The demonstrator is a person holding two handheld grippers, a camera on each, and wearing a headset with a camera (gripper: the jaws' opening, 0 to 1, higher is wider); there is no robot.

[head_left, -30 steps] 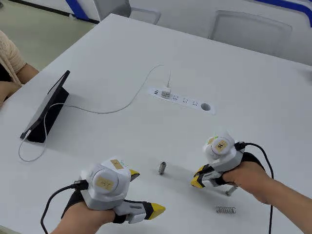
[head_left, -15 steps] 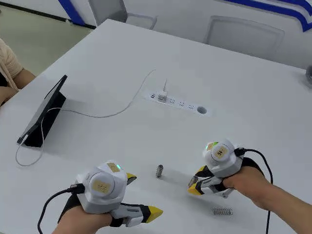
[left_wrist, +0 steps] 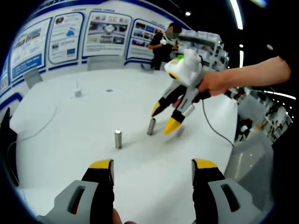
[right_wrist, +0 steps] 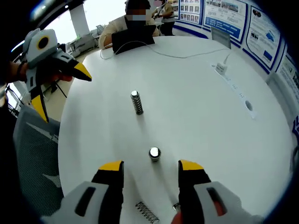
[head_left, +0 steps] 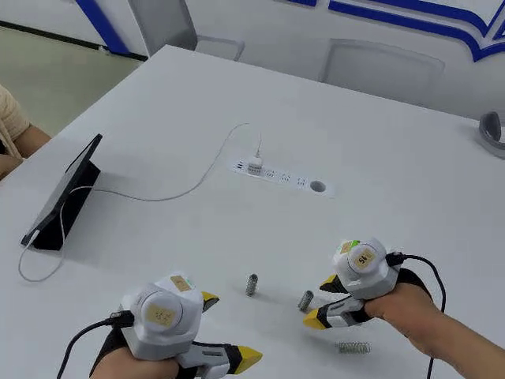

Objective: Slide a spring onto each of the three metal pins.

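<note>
Two short metal pins stand upright on the white table. The left pin wears a spring. The other pin stands just ahead of my right gripper, which is open and holds nothing; I cannot tell whether this pin carries a spring. A loose spring lies under the right hand. A small metal piece pokes out by the right jaw. My left gripper hovers open at the near left, facing both pins.
A white power strip with a plugged charger lies mid-table. Its cable runs left to a dark tablet propped near the left edge. Chairs stand beyond the far edge, a person's arm shows at the left, and a grey object sits at the right.
The second pin has come out from under the right hand and now stands upright by the right gripper's tips. The head camera has tilted up. The left gripper has hardly moved.
</note>
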